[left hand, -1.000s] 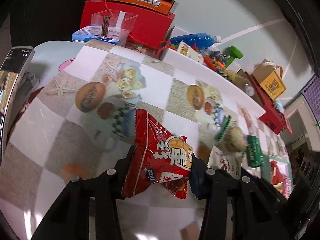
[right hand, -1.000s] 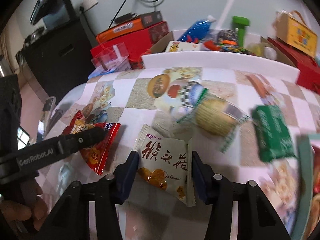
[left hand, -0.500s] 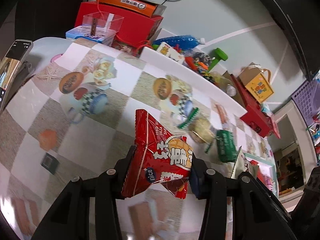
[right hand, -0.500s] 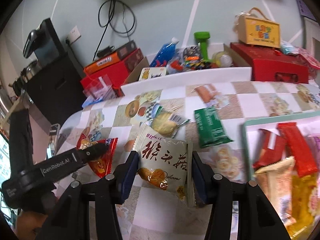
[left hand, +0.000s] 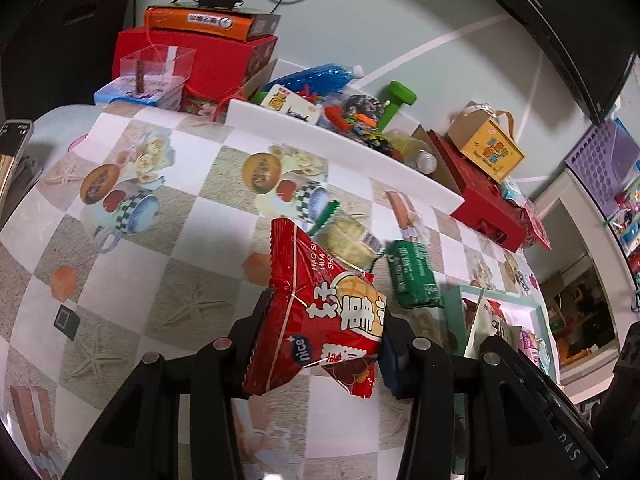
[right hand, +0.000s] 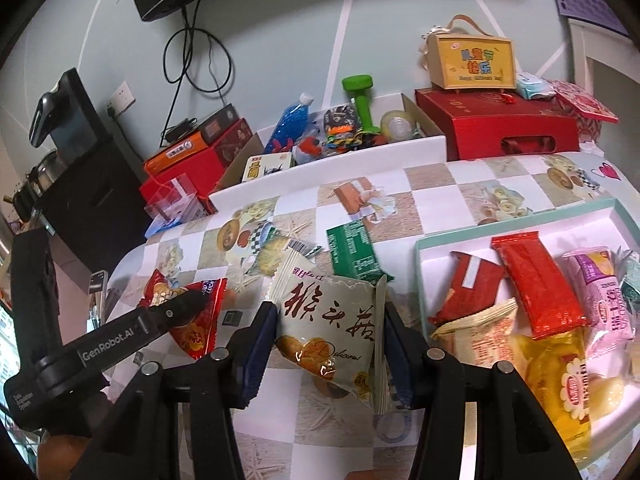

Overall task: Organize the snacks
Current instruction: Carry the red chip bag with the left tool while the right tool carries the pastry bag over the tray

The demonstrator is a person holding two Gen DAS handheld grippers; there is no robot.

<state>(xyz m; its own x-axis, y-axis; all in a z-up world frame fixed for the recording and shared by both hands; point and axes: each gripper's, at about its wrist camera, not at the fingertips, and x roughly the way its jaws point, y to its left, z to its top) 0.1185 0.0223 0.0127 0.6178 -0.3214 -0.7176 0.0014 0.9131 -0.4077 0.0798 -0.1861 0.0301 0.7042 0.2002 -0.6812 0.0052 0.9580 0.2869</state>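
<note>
The right gripper [right hand: 330, 344] is pinching a cream foil snack packet with brown lettering [right hand: 330, 328] above the checked tablecloth, its long axis running away from the fingers. The shallow mint-rimmed white tray of wrapped snacks [right hand: 516, 218] is lying just to its right, nearer this hand. The left gripper [left hand: 320, 346] is clamping a red crinkled snack bag [left hand: 320, 320], tilted up-left, farther from the tray.

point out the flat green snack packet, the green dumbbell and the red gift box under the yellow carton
flat green snack packet [right hand: 352, 251], right wrist view, centre of its printed face
green dumbbell [right hand: 364, 107], right wrist view, middle of the handle
red gift box [right hand: 496, 128], right wrist view, front wall
</note>
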